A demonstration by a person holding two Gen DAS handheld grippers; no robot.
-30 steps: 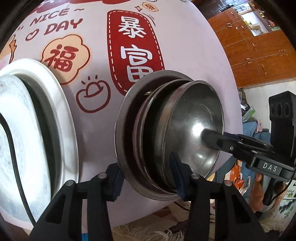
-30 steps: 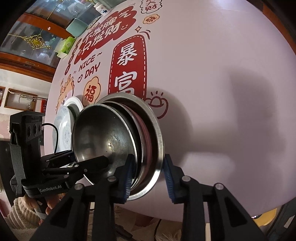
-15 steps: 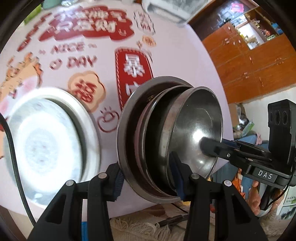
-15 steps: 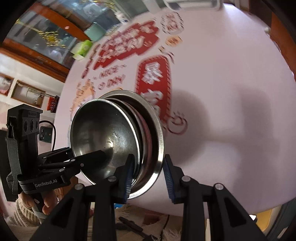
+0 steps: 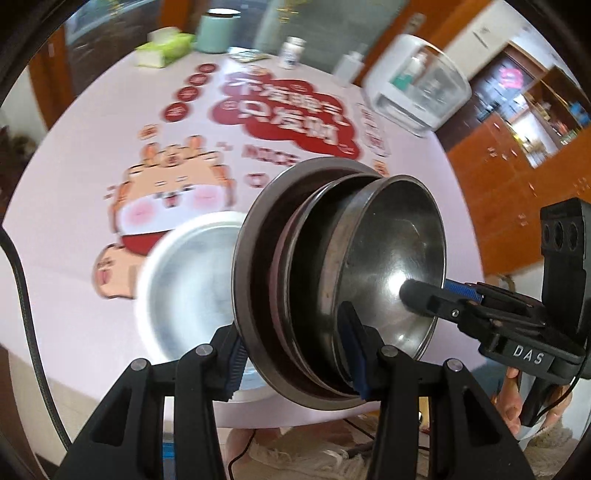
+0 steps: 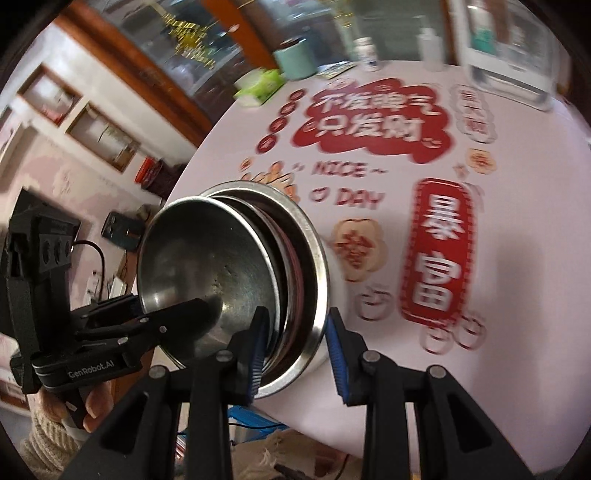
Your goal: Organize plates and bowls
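A stack of steel dishes point(image 5: 332, 280), a wide plate with nested bowls on it, is held between both grippers above the table; it also shows in the right wrist view point(image 6: 236, 266). My left gripper point(image 5: 295, 354) is shut on the stack's rim on one side. My right gripper point(image 6: 297, 350) is shut on the rim on the opposite side, and it shows in the left wrist view point(image 5: 439, 299) with one finger inside the top bowl. A separate white plate point(image 5: 188, 288) lies on the table behind the stack.
The table has a pink cloth point(image 5: 74, 177) with red and cartoon prints. At its far edge stand a green tissue pack point(image 5: 162, 48), a mint canister point(image 5: 219, 29), small bottles point(image 5: 291, 51) and a white appliance point(image 5: 417, 85). Wooden cabinets point(image 5: 517, 155) stand to the right.
The stack has been lifted and tilted back with both grippers still on it. The view now takes in the far table edge, and the white plate lies lower behind the stack.
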